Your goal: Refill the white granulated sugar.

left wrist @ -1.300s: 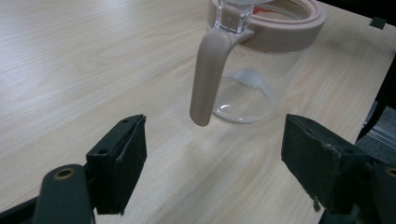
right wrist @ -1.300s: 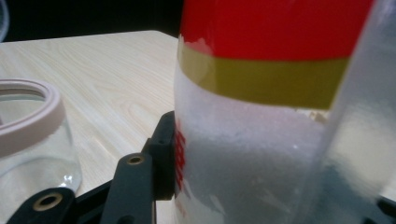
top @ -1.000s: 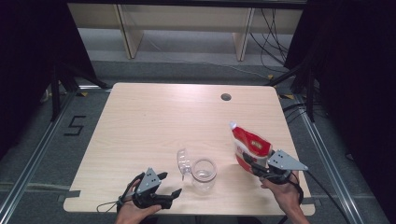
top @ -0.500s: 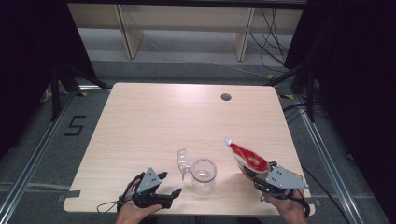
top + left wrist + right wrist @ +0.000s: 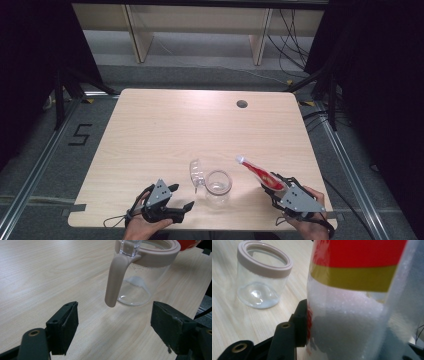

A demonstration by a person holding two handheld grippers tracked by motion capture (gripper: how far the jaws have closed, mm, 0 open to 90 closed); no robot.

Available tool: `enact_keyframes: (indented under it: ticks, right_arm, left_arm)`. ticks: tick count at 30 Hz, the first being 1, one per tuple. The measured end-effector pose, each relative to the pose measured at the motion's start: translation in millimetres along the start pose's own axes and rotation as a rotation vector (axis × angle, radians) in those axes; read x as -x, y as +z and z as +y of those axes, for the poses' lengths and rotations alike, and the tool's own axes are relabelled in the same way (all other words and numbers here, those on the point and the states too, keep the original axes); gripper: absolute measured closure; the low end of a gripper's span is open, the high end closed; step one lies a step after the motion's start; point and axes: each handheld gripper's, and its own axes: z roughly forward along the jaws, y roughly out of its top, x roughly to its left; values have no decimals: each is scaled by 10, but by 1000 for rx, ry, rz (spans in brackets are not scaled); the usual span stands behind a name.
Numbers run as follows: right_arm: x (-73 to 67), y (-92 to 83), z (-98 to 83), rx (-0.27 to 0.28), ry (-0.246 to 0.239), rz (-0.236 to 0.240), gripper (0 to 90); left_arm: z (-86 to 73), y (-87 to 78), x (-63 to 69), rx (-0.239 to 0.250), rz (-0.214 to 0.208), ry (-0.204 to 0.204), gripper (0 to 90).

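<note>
I am gripping a red-and-white bag of white granules point(image 5: 260, 174) in my right gripper point(image 5: 278, 187), tilting its top toward the open glass jar point(image 5: 218, 182) near the table's near edge; tipping too far could scatter grains beside the rim, or shove the light jar. My left gripper point(image 5: 113, 322) is resting wide and empty, the jar's clasp point(image 5: 116, 280) just beyond it.
</note>
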Motion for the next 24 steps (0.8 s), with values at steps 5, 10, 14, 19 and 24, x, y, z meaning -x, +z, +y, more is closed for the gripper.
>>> enact_keyframes:
  ticks: [5,10,14,19,24]
  right_arm:
    - [-50,-18,7,-11,-29,4,565]
    - [-88,-29,23,-33,-93,-1,567]
    - [-110,-30,30,-35,-101,6,567]
    - [-114,-16,38,-43,-131,-2,568]
    - [-147,-10,57,-63,-184,-7,569]
  left_arm:
    - [2,0,-4,2,1,0,220]
    - [6,-4,-4,-2,5,0,220]
    - [5,-11,-15,-9,2,14,220]
    - [-4,-4,-13,-12,4,1,219]
    - [-5,0,-15,-11,9,8,220]
